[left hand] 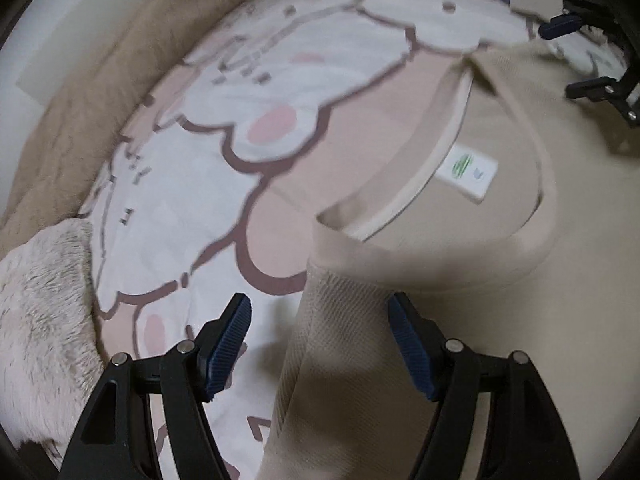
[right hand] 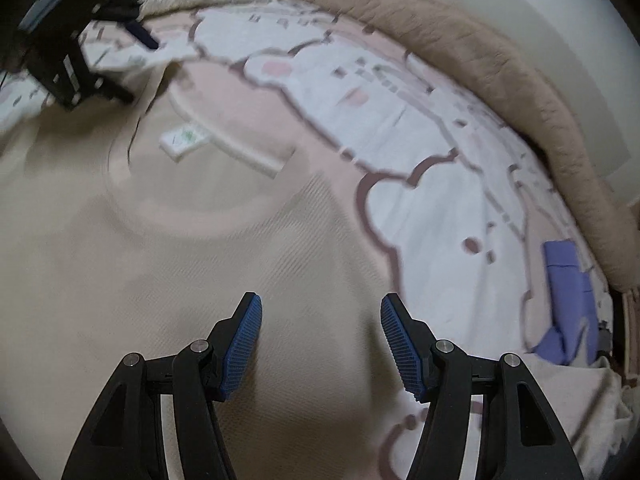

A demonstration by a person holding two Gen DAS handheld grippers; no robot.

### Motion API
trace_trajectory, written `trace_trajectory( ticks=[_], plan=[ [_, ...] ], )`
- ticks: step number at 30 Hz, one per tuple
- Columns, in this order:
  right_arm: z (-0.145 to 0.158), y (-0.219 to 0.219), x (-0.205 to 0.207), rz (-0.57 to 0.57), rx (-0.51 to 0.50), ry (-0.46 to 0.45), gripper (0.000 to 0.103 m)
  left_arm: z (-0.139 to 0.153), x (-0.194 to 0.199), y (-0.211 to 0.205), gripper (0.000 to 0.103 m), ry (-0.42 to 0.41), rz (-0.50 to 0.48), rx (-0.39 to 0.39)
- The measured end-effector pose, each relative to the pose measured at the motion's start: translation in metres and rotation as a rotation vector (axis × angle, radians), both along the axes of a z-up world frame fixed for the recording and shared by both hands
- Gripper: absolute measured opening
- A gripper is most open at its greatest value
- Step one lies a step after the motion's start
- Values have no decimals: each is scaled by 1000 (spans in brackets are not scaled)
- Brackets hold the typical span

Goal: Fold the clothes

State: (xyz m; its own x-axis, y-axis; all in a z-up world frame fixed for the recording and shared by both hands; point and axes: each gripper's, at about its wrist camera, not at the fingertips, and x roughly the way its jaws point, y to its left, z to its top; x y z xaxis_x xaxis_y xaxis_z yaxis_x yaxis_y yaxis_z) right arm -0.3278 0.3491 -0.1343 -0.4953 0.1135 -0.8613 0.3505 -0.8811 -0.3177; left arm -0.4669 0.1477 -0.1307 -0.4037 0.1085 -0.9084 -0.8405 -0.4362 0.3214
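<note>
**Beige sweater flat on a cartoon bedspread**

Pink-and-white cartoon-print bedspread (left hand: 192,184) fills the left wrist view, edged by a tan fleece blanket (left hand: 92,92) and a cream fluffy throw (left hand: 40,304). On it lies a beige knit sweater (left hand: 500,280), neckline open, white label (left hand: 468,174) showing. The left claw (left hand: 318,350) stands wide apart with nothing between its blue pads — it straddles the sweater's shoulder edge. The right claw (left hand: 576,56) shows at top right, also spread.

From the right wrist view, the right claw (right hand: 320,346) gapes empty over the sweater's other shoulder; a folded purple garment (right hand: 568,300) lies well apart at the bedspread's edge.
</note>
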Motion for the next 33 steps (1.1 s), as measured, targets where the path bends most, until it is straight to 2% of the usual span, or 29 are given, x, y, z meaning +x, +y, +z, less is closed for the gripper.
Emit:
trace_trajectory(
  ticks=[3,7,9,11,12,13,14,16,18,21,24,28,30,33],
  plan=[
    [-20,-1,2,21,0,-48,62,-9,-4,-1,73,-33,-10,-18],
    [-22,10,1,-22,-95,-51,63,-13,-12,-3,74,-108,34,-6],
    [-23,13,0,-41,-107,-42,64,-14,-13,-3,74,-130,67,-6],
    [-24,16,0,-59,-117,-32,75,-13,-8,-1,66,-145,71,-4],
    [-25,18,-1,-68,-122,-27,80,-12,-6,0,55,-152,71,-3],
    [-26,20,-1,-77,-128,-23,91,-11,2,2,44,-139,55,-4],
    [-27,21,-1,-86,-133,-18,94,-10,11,4,38,-119,34,-5],
    [-28,24,-2,-105,-143,-8,95,-8,30,6,15,-50,20,-3],
    [-30,28,-2,-123,-154,1,96,-5,50,6,7,36,13,2],
    [-32,32,-3,-150,-170,15,97,6,93,2,7,238,-14,22],
    [-15,8,17,-52,-4,183,97,11,142,-3,7,456,-97,26],
    [9,-25,45,105,202,402,97,-7,185,-14,7,596,-220,5],
    [13,-35,47,198,262,412,97,-16,206,-20,7,663,-281,-7],
    [4,-46,39,336,403,384,96,-32,226,-30,7,742,-348,-25]
  ],
)
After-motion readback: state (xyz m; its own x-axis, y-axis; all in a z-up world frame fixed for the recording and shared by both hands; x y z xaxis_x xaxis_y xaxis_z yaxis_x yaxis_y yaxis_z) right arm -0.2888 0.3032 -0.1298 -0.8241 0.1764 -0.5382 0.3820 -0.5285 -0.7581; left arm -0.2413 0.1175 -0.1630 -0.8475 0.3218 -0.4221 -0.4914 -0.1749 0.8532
